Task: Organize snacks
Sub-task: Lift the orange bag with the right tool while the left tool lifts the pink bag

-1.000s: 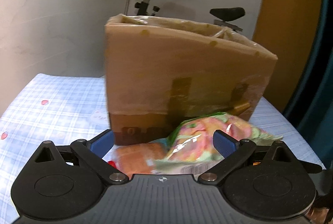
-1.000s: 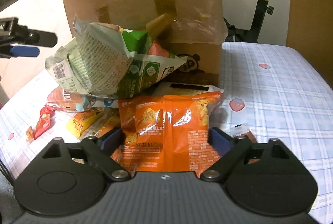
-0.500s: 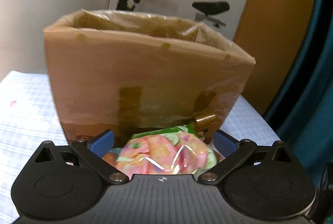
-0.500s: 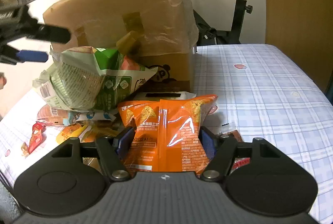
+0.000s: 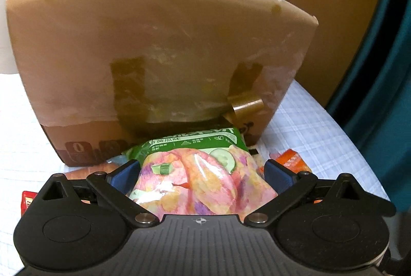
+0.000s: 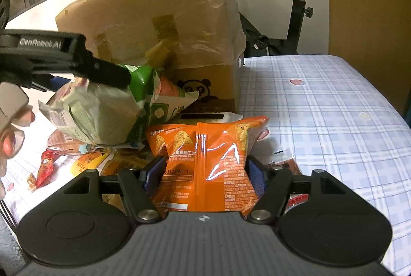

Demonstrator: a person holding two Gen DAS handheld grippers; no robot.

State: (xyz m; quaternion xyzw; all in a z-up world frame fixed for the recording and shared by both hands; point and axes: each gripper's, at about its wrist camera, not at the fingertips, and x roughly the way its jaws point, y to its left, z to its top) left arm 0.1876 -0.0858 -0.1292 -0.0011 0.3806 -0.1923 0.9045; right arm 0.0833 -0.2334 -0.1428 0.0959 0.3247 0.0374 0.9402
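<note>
A tall cardboard box [image 5: 154, 45] wrapped in clear film stands on the checked cloth. In front of it lies a puffy pink and green chip bag [image 5: 195, 147]. My left gripper [image 5: 201, 170] is open, with that bag between its blue pads and not squeezed. In the right wrist view the same bag [image 6: 102, 116] leans on the box [image 6: 159, 6], with a left finger [image 6: 102, 70] across its top. My right gripper [image 6: 204, 170] is shut on an orange snack bag [image 6: 205, 142], pads pressing both its sides.
Several small snack packs [image 6: 84, 163] and a red packet [image 6: 45, 168] lie on the cloth [image 6: 321, 109] at the left. A person's hand [image 6: 12, 127] shows at the left edge. An exercise bike [image 6: 300, 6] and a wooden panel [image 6: 364, 6] stand behind.
My left gripper has moved forward and down over the pink and green bag, closer to the box. The right jaws have narrowed onto the orange bag.
</note>
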